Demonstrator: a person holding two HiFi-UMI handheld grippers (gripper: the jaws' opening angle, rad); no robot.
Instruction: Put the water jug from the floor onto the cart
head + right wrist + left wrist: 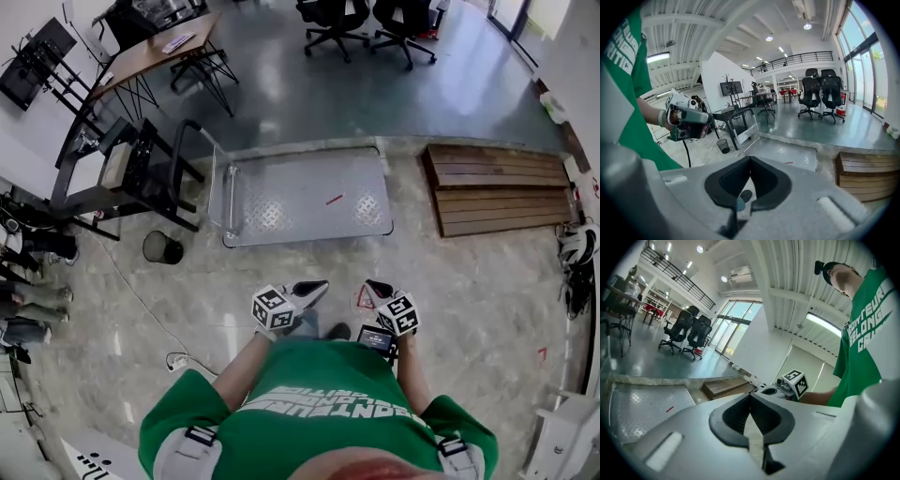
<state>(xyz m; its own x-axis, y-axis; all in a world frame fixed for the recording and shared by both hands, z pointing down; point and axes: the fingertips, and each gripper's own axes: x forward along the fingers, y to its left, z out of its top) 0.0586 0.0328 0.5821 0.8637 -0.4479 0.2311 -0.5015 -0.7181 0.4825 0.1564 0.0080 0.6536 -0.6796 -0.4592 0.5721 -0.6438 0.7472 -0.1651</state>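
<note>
Left claw (317, 287) and right claw (375, 289): both jaws together, nothing between them, side by side just in front of the person's green shirt (319, 394). The cart (300, 216) stands on the floor ahead, well apart from both claws, with a small red mark (335, 199) on its deck and its handle at the left end. A wooden platform (497, 187) lies to its right.

The cart (281, 187) stood directly ahead of the left gripper (317, 286) and right gripper (373, 287). The wooden platform (502, 187) lay ahead-right of them, the bin (162, 247) ahead-left. Office chairs (333, 19) stood beyond the cart.
</note>
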